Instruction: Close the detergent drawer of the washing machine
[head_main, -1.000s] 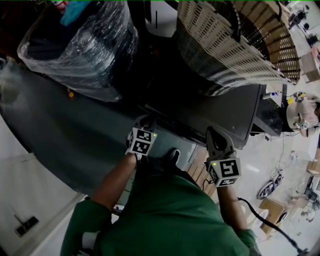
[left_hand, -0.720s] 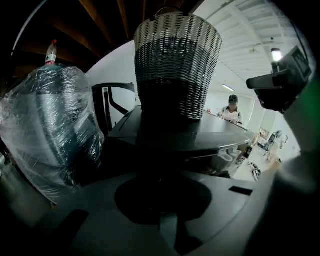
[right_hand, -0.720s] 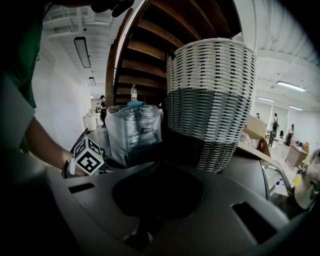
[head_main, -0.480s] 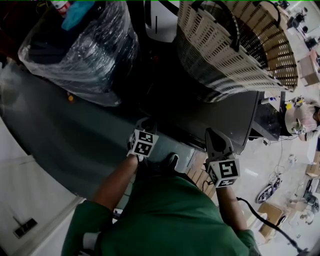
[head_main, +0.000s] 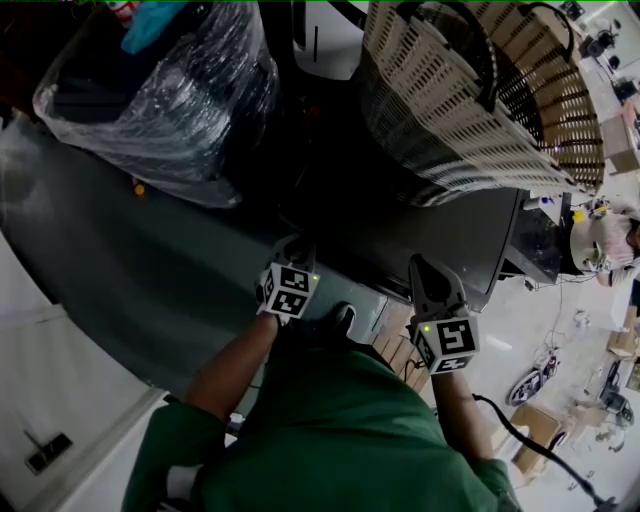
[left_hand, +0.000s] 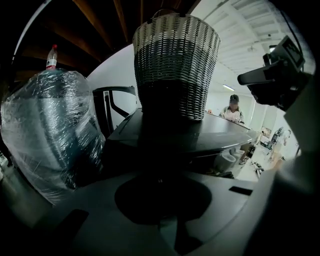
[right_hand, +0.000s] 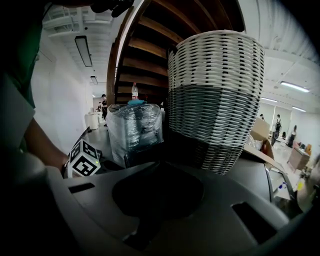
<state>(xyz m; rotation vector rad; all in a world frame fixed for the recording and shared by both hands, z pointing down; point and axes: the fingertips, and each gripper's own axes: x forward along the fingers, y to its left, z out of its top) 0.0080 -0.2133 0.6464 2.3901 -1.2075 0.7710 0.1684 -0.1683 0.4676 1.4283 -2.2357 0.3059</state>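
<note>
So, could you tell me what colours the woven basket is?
The basket is white above, grey below, with black flecks; clearest in the right gripper view.

the head view looked steeply down onto the washer (head_main: 440, 235). both gripper views sat low and close, facing across its top at the same basket (left_hand: 175, 60) (right_hand: 215, 95) and wrapped bundle (left_hand: 45, 130) (right_hand: 135, 127).

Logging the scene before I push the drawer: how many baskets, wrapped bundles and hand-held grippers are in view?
Basket: 1
Wrapped bundle: 1
Hand-held grippers: 2, left hand-held gripper and right hand-held gripper
Total: 4
</note>
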